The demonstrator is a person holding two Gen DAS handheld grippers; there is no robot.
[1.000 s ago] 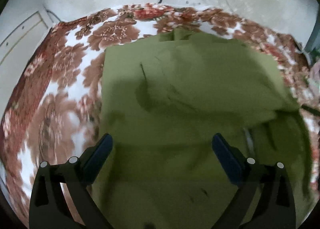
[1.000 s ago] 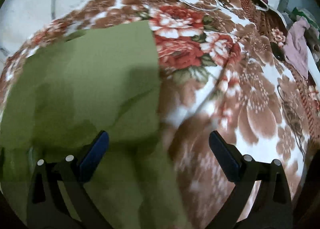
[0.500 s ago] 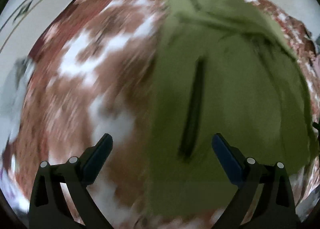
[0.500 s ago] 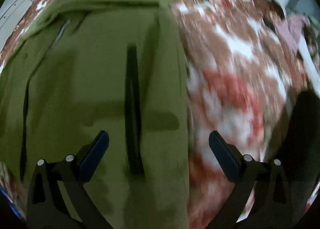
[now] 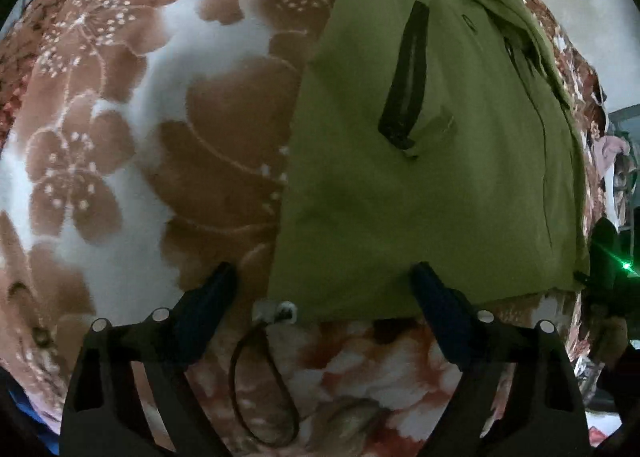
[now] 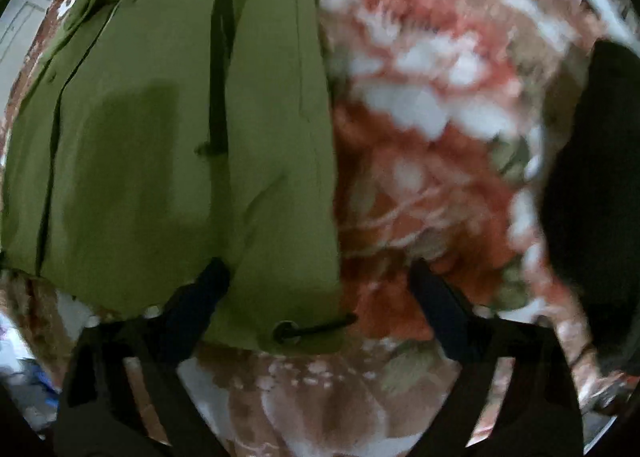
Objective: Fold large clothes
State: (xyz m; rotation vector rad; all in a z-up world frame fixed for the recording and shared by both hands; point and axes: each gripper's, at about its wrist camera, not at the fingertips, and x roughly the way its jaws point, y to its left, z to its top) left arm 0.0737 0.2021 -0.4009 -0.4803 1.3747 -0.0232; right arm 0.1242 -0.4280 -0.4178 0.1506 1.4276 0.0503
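- The green jacket [image 5: 432, 185] lies flat on the flowered blanket [image 5: 132, 145], folded into a long panel. 1 second ago both cameras looked across the middle of the cloth; now both look at its near hem, so the 2 hands have drawn back to the bottom edge.
- The left gripper [image 5: 324, 289] hangs over the hem's left corner, fingers spread wide and holding nothing. A white cord stopper [image 5: 276, 311] with a dark cord loop [image 5: 260, 381] lies on the blanket between them.
- The right gripper [image 6: 320, 285] sits at the hem's right corner, fingers likewise spread and empty. Its left finger [image 6: 200, 297] overlaps the cloth edge, and a dark drawstring toggle [image 6: 285, 331] lies just past the hem.
- The right view is blurred, so that hand is probably in motion.
- A dark pocket zip [image 5: 404, 77] runs up the panel and helps mark the jacket's long axis.
- My reading: the side folds look done, and the new position sets up a pinch on each bottom corner, to carry the hem up toward the collar.
- Risk: a loose cord could be caught in the pinch.
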